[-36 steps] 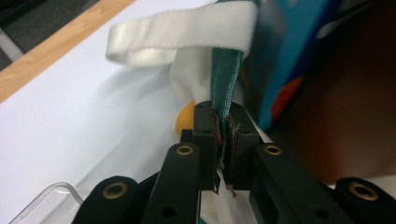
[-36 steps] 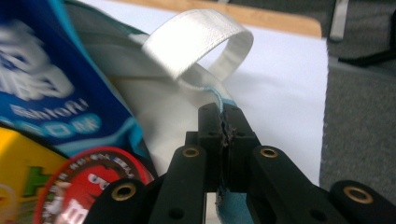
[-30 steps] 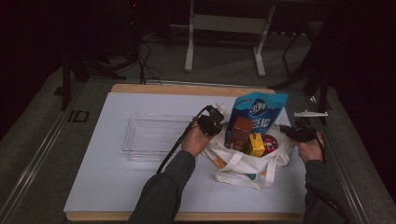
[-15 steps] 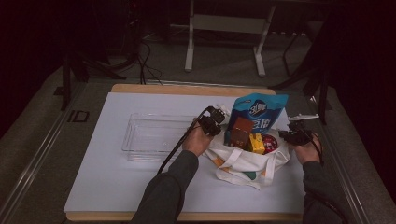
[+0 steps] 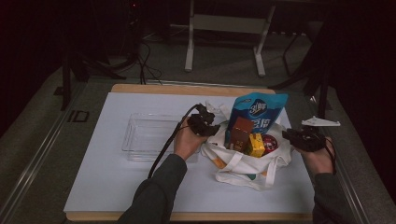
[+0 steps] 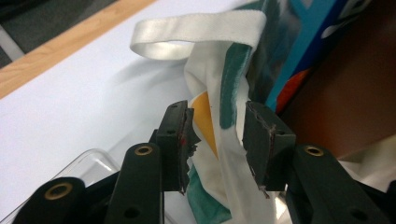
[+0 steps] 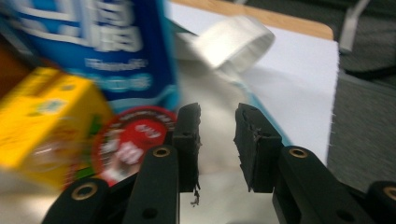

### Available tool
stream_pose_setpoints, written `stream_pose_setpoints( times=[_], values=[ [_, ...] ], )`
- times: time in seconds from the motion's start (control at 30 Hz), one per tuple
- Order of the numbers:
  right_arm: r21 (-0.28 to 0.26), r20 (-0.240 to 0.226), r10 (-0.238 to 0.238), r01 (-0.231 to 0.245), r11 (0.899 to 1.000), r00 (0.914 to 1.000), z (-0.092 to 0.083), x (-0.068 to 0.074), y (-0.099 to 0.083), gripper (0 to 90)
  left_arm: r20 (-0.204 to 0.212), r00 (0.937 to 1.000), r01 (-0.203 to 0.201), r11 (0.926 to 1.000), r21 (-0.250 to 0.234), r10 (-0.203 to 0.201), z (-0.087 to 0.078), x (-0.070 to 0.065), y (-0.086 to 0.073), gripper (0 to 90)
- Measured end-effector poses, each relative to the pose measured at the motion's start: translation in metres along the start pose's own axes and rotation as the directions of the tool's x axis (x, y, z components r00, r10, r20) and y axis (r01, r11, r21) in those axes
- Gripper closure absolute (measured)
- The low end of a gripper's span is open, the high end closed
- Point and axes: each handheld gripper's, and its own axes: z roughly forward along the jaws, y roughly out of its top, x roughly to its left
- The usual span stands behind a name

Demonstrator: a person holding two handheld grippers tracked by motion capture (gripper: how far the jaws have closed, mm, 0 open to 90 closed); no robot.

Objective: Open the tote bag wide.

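A white tote bag [image 5: 252,163] with green and orange print lies on the white table top. In it stand a blue pouch [image 5: 258,109], a brown box [image 5: 240,133], a yellow box [image 5: 256,144] and a red round lid [image 5: 270,143]. My left gripper [image 5: 205,123] is at the bag's left rim. Its jaws have just been opening, and a loose fold of the bag's cloth [image 6: 219,140] hangs between them [image 6: 217,109]. My right gripper [image 5: 299,137] is at the bag's right rim. Its jaws have also just been opening and stand apart [image 7: 217,112] over the cloth, with nothing between them.
A clear plastic tray [image 5: 149,137] sits on the white sheet just left of my left hand. The bag's strap [image 6: 196,32] loops out onto the table. The wooden table edge [image 5: 187,88] runs along the far side, with a metal stand [image 5: 224,28] on the floor beyond.
Both grippers have let go of the bag's rim and their jaws now stand apart. The right hand has drawn slightly outward to the right, the left hand slightly to the left.
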Motion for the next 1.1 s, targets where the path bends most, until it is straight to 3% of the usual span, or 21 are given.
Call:
stream_pose_setpoints(
  times=[0.07,0.13,0.23,0.33,0.47,0.67,0.73,0.93,1.07,1.1],
  values=[
    [-0.008,-0.003,-0.007,0.007,1.0,1.0,-0.004,0.003,-0.002,69.6,0.0,1.0,-0.009,0.9999,-0.007,0.009,-0.003,-0.001,-0.001,61.7],
    [-0.025,-0.019,-0.032,0.031,0.999,0.9993,-0.017,0.014,-0.012,69.6,0.034,0.9988,-0.035,0.9985,-0.043,0.036,-0.014,-0.008,-0.005,64.8],
    [-0.018,-0.012,-0.058,0.058,0.998,0.9982,-0.027,0.021,-0.022,71.9,0.071,0.9963,-0.041,0.9953,-0.088,0.048,-0.024,-0.015,-0.011,72.9],
    [-0.02,-0.028,-0.084,0.083,0.996,0.9961,-0.037,0.03,-0.033,71.8,0.09,0.9925,-0.072,0.9918,-0.106,0.082,-0.029,-0.025,-0.015,77.4],
    [-0.056,-0.074,-0.076,0.072,0.996,0.9943,-0.05,0.039,-0.048,70.4,0.12,0.9864,-0.1,0.9893,-0.106,0.112,-0.03,-0.04,-0.016,83.0],
    [-0.014,-0.1,-0.064,0.063,0.998,0.9929,-0.041,0.046,-0.068,66.5,0.147,0.9781,-0.141,0.9884,-0.058,0.148,-0.015,-0.059,-0.026,85.2],
    [-0.012,-0.123,-0.052,0.051,0.999,0.9911,-0.037,0.047,-0.073,69.2,0.152,0.9761,-0.151,0.9877,-0.041,0.155,-0.01,-0.063,-0.031,86.3],
    [-0.008,-0.151,-0.08,0.08,0.997,0.9852,-0.032,0.055,-0.081,73.2,0.157,0.9675,-0.202,0.9794,0.007,0.198,0.0,-0.072,-0.047,88.2],
    [0.013,-0.162,-0.081,0.084,0.996,0.9835,-0.025,0.057,-0.085,79.1,0.151,0.9688,-0.202,0.9791,0.022,0.197,0.005,-0.075,-0.053,88.8],
    [0.028,-0.156,-0.087,0.092,0.995,0.984,-0.021,0.058,-0.086,81.6,0.137,0.9686,-0.215,0.9757,0.043,0.207,0.009,-0.077,-0.054,89.2]
  ],
)
